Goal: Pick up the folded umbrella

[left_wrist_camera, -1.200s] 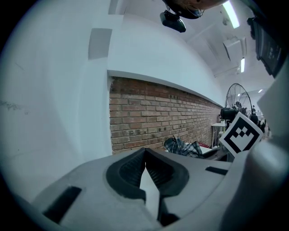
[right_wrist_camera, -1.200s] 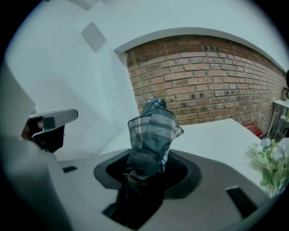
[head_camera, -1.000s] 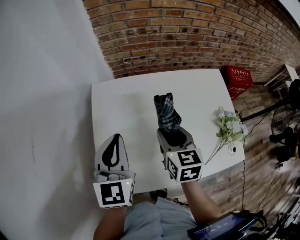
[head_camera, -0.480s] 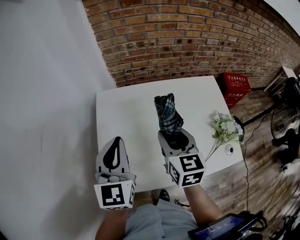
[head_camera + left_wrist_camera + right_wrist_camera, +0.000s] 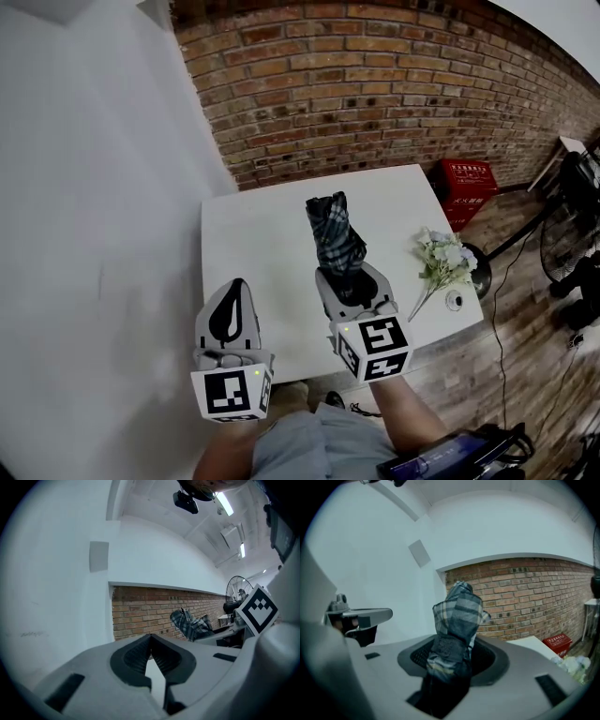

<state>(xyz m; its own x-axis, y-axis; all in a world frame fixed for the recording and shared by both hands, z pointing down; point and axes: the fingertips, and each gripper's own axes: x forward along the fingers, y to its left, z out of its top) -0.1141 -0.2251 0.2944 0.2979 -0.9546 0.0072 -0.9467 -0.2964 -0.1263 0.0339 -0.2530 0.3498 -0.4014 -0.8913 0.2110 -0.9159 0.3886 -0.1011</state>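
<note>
The folded umbrella (image 5: 334, 234), in dark plaid cloth, juts forward from my right gripper (image 5: 349, 274), which is shut on its lower end and holds it in the air over the white table (image 5: 255, 234). In the right gripper view the umbrella (image 5: 457, 625) stands up out of the right gripper (image 5: 452, 657), its black end sunk between the jaws. My left gripper (image 5: 234, 286) hovers at the table's near left corner, shut with nothing in it. In the left gripper view the left gripper (image 5: 150, 638) has its pads meeting at the tip, and the umbrella (image 5: 190, 624) shows off to the right.
A bunch of white flowers (image 5: 442, 258) lies on the table's right side, with a small round object (image 5: 457, 300) at the edge. A red crate (image 5: 473, 178) stands on the wooden floor by the brick wall (image 5: 375, 94). A white wall (image 5: 94, 234) runs along the left.
Both grippers have risen, and the table looks smaller and farther below. The umbrella has gone up with the right gripper, still gripped the same way.
</note>
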